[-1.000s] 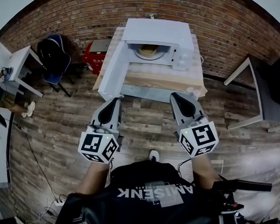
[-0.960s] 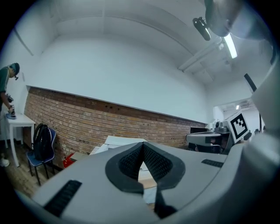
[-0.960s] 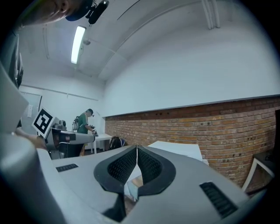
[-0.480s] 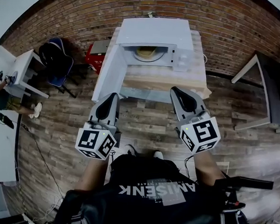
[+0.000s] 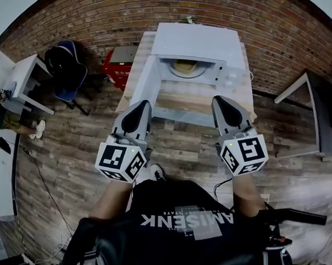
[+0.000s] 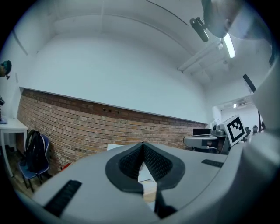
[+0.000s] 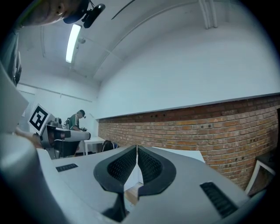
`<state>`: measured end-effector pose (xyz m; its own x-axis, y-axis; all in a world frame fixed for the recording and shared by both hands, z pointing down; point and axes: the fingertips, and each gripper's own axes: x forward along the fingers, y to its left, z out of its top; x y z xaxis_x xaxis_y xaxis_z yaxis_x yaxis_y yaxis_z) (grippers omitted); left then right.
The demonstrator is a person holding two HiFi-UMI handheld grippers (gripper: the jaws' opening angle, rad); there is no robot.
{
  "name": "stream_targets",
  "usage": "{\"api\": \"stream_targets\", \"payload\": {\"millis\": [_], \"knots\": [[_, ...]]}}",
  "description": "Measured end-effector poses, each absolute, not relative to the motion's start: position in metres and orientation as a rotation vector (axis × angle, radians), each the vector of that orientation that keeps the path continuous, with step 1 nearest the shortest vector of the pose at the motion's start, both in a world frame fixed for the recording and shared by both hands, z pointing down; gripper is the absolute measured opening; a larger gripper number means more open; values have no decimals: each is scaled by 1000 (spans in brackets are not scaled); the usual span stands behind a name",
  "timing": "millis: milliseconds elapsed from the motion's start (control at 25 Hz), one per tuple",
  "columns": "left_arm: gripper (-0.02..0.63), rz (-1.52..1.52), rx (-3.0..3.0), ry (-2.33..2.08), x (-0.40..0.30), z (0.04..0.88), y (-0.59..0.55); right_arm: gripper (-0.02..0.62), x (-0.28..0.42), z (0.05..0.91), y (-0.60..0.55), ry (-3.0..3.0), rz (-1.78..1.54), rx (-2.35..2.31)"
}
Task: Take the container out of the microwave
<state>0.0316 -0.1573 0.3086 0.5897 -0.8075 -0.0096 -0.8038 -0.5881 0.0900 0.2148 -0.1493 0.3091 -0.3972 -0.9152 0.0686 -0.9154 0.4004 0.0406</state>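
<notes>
The microwave [image 5: 197, 42] stands open with the container [image 5: 185, 65] inside it. In front of it, the left tool [image 5: 143, 104] and the right tool [image 5: 218, 100] hover, jaws together and empty.

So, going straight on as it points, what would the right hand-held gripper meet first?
The right hand-held gripper would likely meet the microwave front by its control panel; depth is unclear.

microwave [image 5: 196, 44] on tabletop [image 5: 181, 105], top centre | container [image 5: 186, 66] inside microwave | door [image 5: 145, 80] stood open at its left | chair [image 5: 66, 67], crate [image 5: 116, 70] upper left | left claw [image 5: 145, 105], right claw [image 5: 218, 101] at tabletop's near edge
</notes>
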Motion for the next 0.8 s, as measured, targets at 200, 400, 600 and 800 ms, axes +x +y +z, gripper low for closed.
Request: {"api": "stream_targets", "payload": {"millis": [200, 400, 600, 800], "knots": [[11, -99, 2731, -1357, 2, 310, -187, 43, 187, 309, -181, -2533, -21, 1704], [11, -107, 2742, -1319, -28, 311, -216, 43, 156, 316, -214, -2491, -30, 1709], [11, -124, 2753, -1268, -50, 318, -236, 43, 124, 327, -238, -2465, -48, 1685], [11, -103, 2769, -1211, -69, 326, -252, 48, 101, 341, -256, -2436, -54, 1686]]}}
